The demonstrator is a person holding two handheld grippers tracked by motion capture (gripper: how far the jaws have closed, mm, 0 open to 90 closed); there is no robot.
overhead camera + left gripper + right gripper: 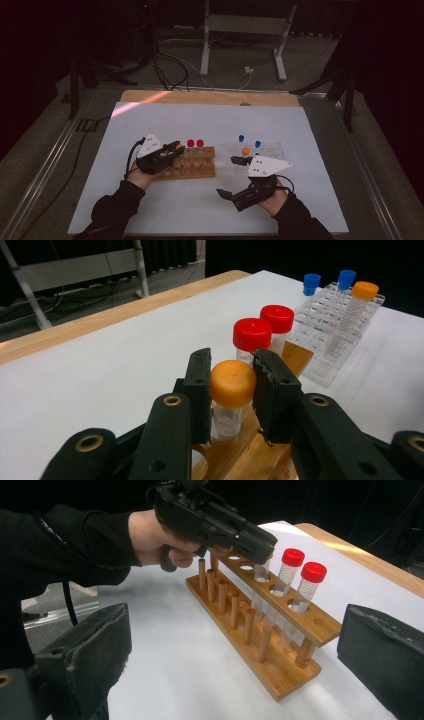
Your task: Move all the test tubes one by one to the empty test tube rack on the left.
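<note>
Surface: white sheet over a wooden counter (210,97), dark room behind.
Left hand-held gripper (232,390): clamped on the orange-capped tube (232,385), pads pressing its cap from both sides.
Orange-capped tube: upright in the wooden rack (280,630), left of centre, just beside two red-capped tubes (252,335).
Right hand-held gripper (227,177): jaws spread wide, holding nothing, near right.
Clear rack (272,149): right of the wooden rack, holding blue- and orange-capped tubes.

A pale wooden table (210,97) carries a large white paper sheet (165,125) over nearly all its top. On the sheet stands a brown wooden tube rack (196,167); right of that rack, well apart, sits a clear plastic tube rack (272,149).
</note>
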